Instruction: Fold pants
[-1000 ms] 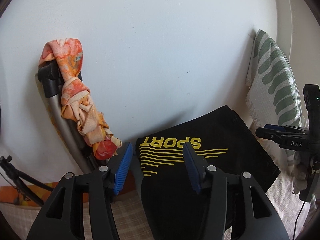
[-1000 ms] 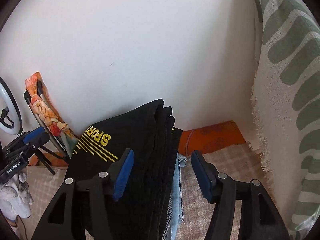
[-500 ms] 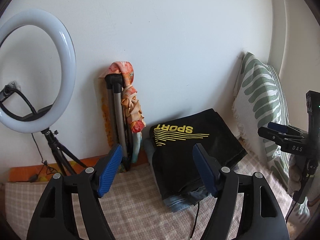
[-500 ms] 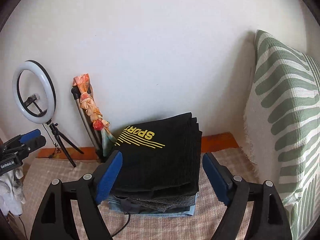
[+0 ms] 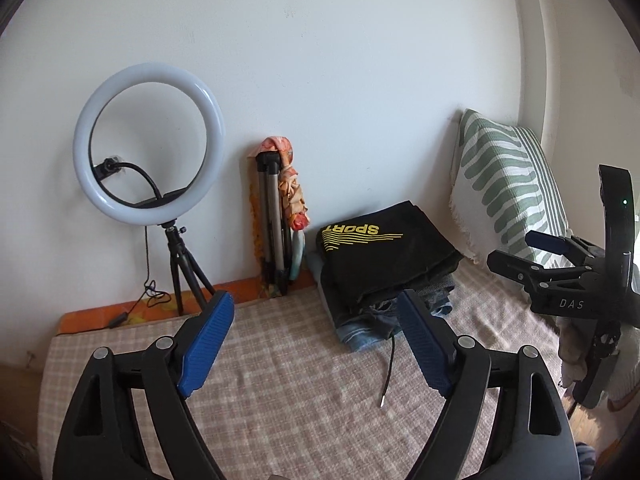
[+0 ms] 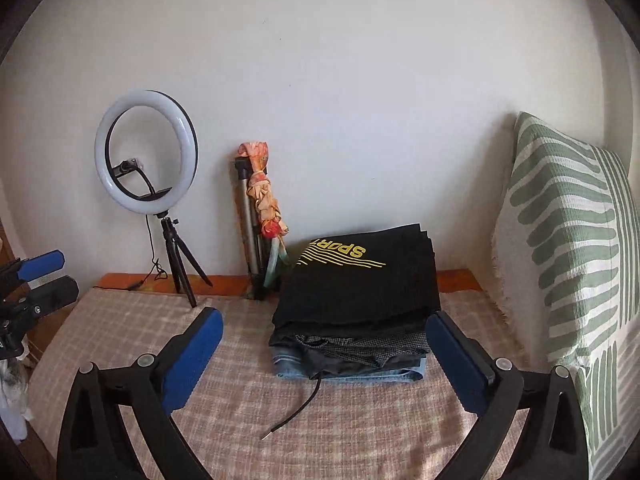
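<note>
Folded black pants with a yellow SPORT print (image 5: 384,252) (image 6: 360,280) lie on top of a stack of folded clothes (image 6: 348,356) at the back of the checked bed cover (image 5: 288,380) (image 6: 360,432), by the wall. My left gripper (image 5: 316,320) is open and empty, above the cover and short of the stack. My right gripper (image 6: 326,330) is open and empty, with its jaws standing wide on either side of the stack's front. The right gripper also shows at the right edge of the left wrist view (image 5: 560,256).
A ring light on a small tripod (image 5: 148,152) (image 6: 146,148) stands at the back left. A folded tripod wrapped in orange cloth (image 5: 280,208) (image 6: 256,216) leans on the wall. A green-striped pillow (image 5: 508,176) (image 6: 572,264) stands at the right. A black drawstring (image 6: 296,404) trails from the stack.
Both grippers have pulled back from the black pants and away from the wall. The stack now lies free, and both pairs of jaws stand wider apart.
</note>
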